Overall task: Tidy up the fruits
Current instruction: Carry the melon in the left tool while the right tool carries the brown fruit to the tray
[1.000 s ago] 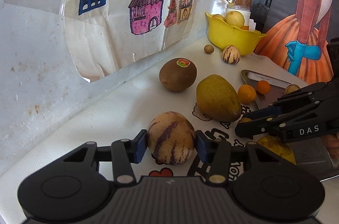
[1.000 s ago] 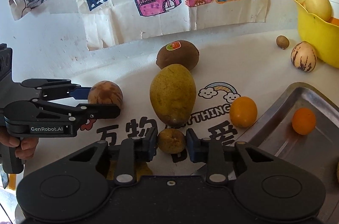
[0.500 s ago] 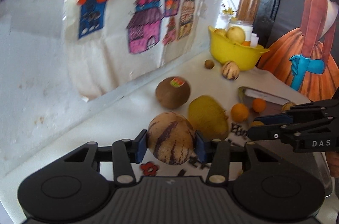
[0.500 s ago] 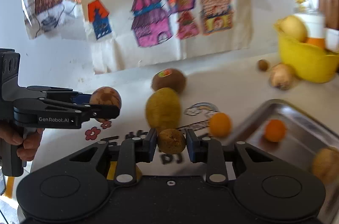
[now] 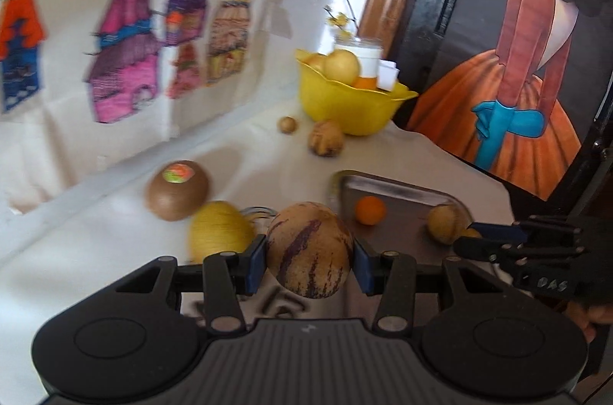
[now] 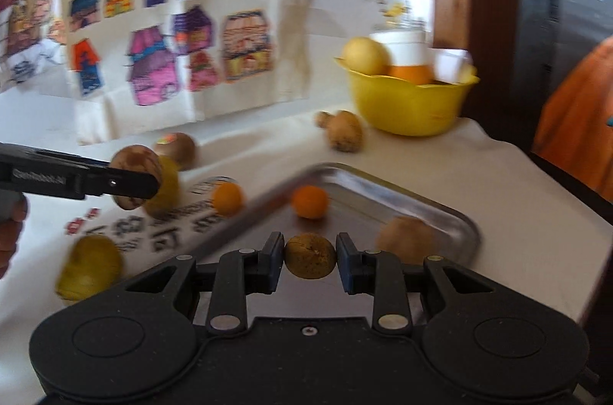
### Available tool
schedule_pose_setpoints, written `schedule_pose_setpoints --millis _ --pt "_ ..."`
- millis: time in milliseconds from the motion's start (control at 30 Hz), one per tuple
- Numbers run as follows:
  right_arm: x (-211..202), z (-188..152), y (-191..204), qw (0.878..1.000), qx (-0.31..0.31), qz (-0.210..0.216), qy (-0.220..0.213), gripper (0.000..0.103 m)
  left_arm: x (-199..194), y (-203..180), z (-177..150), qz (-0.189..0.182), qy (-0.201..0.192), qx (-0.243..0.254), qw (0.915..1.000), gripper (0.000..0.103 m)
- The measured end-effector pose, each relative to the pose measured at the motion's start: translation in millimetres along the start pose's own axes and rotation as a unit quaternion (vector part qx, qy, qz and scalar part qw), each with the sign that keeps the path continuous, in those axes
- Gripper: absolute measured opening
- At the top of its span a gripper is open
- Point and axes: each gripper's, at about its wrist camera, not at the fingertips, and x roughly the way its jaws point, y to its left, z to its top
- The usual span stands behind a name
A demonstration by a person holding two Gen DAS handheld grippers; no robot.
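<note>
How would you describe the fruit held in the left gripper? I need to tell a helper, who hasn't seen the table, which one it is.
Start at the metal tray on the white table, then come toward the camera to the left gripper. Clamped between its blue pads is the striped melon: round, tan with dark purple streaks. A similar striped fruit lies by the yellow bowl, but that one rests on the table.

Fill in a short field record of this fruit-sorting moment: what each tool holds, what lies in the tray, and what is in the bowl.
left tool: shut on striped melon, held above the cloth
right tool: shut on small brown fruit, over the tray edge
metal tray: one small orange, one tan fruit
yellow bowl: pale round fruit, an orange
white cloth: stickered brown fruit, yellow-green fruit
</note>
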Motion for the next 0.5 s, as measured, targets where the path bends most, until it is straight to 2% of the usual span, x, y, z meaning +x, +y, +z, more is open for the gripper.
schedule_pose_setpoints --millis 133,500 --pt "5 -9 -15 1.000 0.008 -0.023 0.003 0.032 21 -21 4 -0.013 0.008 -0.008 0.9999 0.050" --pt "22 -23 -19 0.998 -0.006 -0.062 0.008 0.031 69 -58 -7 -0.013 0.046 0.016 0.9987 0.050"
